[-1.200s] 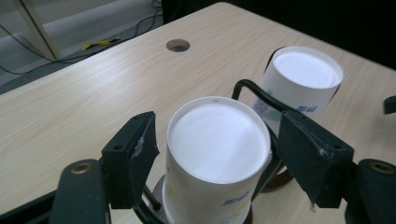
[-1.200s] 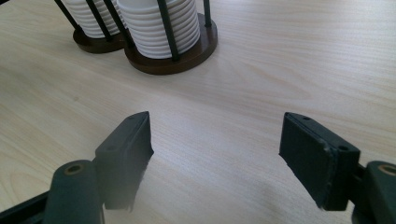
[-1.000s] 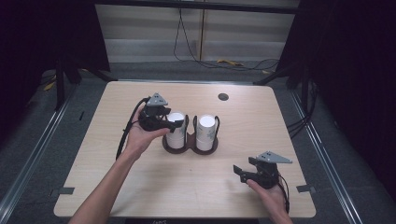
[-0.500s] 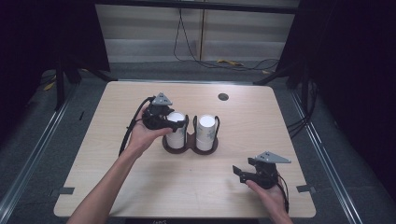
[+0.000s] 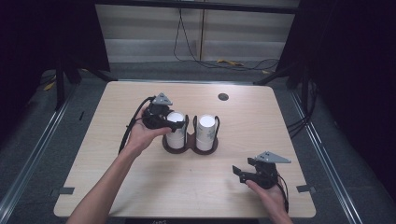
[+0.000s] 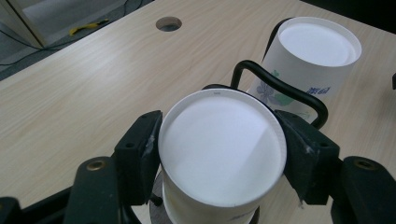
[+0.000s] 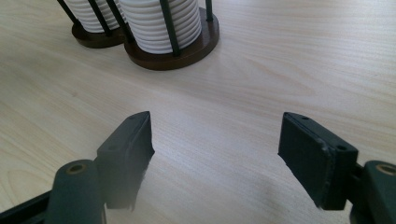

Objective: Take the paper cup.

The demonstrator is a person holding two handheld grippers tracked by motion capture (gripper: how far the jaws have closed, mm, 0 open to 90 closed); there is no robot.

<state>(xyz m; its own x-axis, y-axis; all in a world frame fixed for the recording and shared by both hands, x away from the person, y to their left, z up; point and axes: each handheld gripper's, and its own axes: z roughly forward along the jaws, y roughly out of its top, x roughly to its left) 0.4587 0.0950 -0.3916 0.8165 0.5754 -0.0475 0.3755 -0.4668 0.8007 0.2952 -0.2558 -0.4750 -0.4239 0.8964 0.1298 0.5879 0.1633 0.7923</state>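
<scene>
Left gripper view: my left gripper has just been closing, both pads now clamped on the top paper cup of the left stack in the dark holder, mid-table. Risk, I'd say: squeezing dents the rim, or lifting drags extra nested cups up. My right gripper sits empty, jaws apart, near right. Pale wood table; dark room behind.
</scene>
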